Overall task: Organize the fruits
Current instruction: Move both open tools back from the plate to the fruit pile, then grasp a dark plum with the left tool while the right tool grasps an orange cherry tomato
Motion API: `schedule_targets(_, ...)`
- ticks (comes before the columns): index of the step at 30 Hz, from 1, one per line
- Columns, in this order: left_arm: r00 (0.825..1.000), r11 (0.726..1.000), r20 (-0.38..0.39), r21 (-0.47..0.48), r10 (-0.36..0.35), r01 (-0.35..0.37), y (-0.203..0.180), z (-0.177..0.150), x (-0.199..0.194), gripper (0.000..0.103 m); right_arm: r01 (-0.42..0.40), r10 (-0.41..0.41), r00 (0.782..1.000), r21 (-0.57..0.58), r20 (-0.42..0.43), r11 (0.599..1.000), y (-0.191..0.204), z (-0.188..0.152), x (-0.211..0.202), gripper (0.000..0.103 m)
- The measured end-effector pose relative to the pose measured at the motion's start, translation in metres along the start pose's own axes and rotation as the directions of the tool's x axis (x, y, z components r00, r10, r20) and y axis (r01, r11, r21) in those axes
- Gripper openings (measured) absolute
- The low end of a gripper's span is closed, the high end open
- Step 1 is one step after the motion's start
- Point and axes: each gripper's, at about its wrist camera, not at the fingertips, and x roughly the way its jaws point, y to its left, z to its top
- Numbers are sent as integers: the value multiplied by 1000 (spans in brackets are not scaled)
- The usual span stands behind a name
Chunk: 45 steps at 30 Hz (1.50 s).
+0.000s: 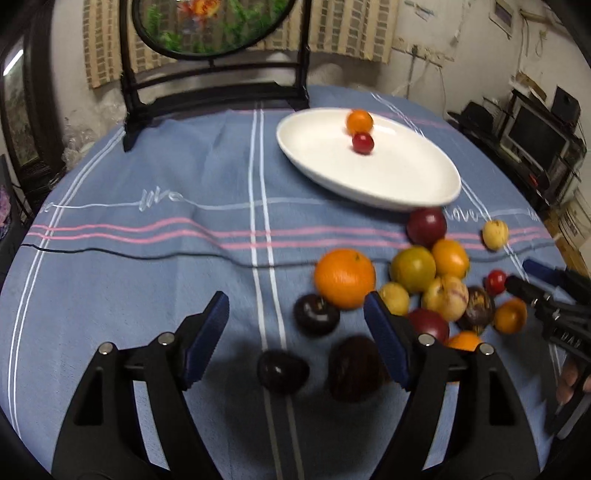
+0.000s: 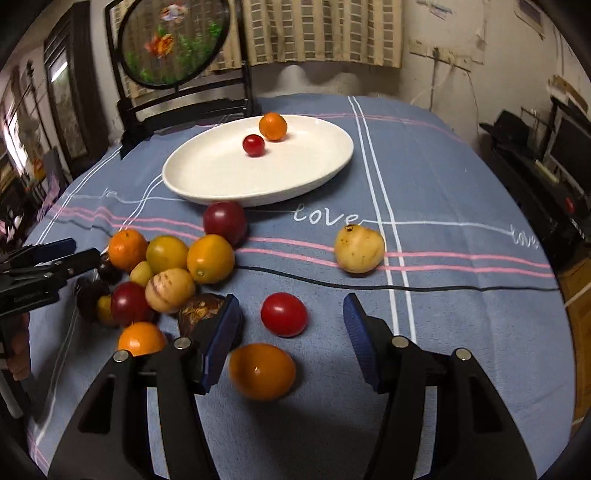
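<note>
A white oval plate (image 1: 391,173) (image 2: 221,173) holds a small orange (image 1: 359,121) (image 2: 272,126) and a red cherry tomato (image 1: 362,143) (image 2: 253,145). Several fruits lie heaped on the blue cloth in front of it. My left gripper (image 1: 295,306) is open just above the cloth, a dark plum (image 1: 316,314) between its tips and untouched; two more dark fruits (image 1: 282,372) lie under it, a big orange (image 1: 344,277) just beyond. My right gripper (image 2: 291,306) is open around a red tomato (image 2: 283,314), pads clear of it, an orange fruit (image 2: 261,371) nearer the camera.
A pale yellow fruit (image 2: 359,249) lies apart to the right of the heap. A thin black cable (image 2: 406,286) crosses the cloth. A dark framed round screen (image 1: 214,29) stands at the table's far edge. Each gripper shows at the edge of the other's view.
</note>
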Motion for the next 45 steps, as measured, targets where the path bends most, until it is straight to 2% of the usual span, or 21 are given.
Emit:
schedule_targets(4, 1000, 1000, 20, 16, -12, 12, -1, 0, -7, 82, 2, -5, 999, -67, -33, 998, 5, -8, -7, 60)
schedule_targets(15, 999, 1000, 24, -4, -28, 28, 3, 1, -10, 82, -64, 36, 985, -164, -166, 984, 30, -25, 19, 61)
schedule_targets(17, 1000, 1000, 14, -10, -27, 27, 5, 0, -8, 82, -66, 37, 987, -179, -159, 982, 34, -27, 18, 54)
schedule_targets(19, 1000, 999, 2, -23, -28, 28, 9, -1, -4, 82, -99, 71, 985, -175, -158, 980, 36, -27, 17, 35)
schedule_targets(24, 999, 1000, -31, -24, -8, 7, 18, -14, -4, 81, -112, 89, 985, -152, -149, 982, 32, -24, 15, 35)
schedule_targets(29, 1000, 999, -20, 31, 20, -19, 16, -30, -16, 81, -111, 103, 990, -95, -93, 989, 21, -17, 7, 35)
schedule_targets(31, 999, 999, -27, 50, 23, -22, 16, -37, -17, 77, -104, 96, 991, -86, -92, 991, 19, -16, 7, 35)
schedule_targets(35, 998, 999, -67, 33, 21, -19, 23, -41, -9, 59, -108, 100, 991, -87, -87, 990, 20, -15, 6, 35)
schedule_targets(37, 996, 1000, -84, 24, -9, 11, 24, -39, -5, 59, -111, 104, 991, -86, -80, 990, 19, -15, 5, 35)
schedule_targets(43, 995, 997, -101, 74, 19, -11, 12, -33, 10, 58, -100, 93, 992, -86, -85, 991, 20, -15, 8, 35)
schedule_targets(45, 996, 997, -90, 78, 9, -2, 11, -31, 12, 50, -103, 96, 992, -88, -85, 991, 20, -15, 8, 35)
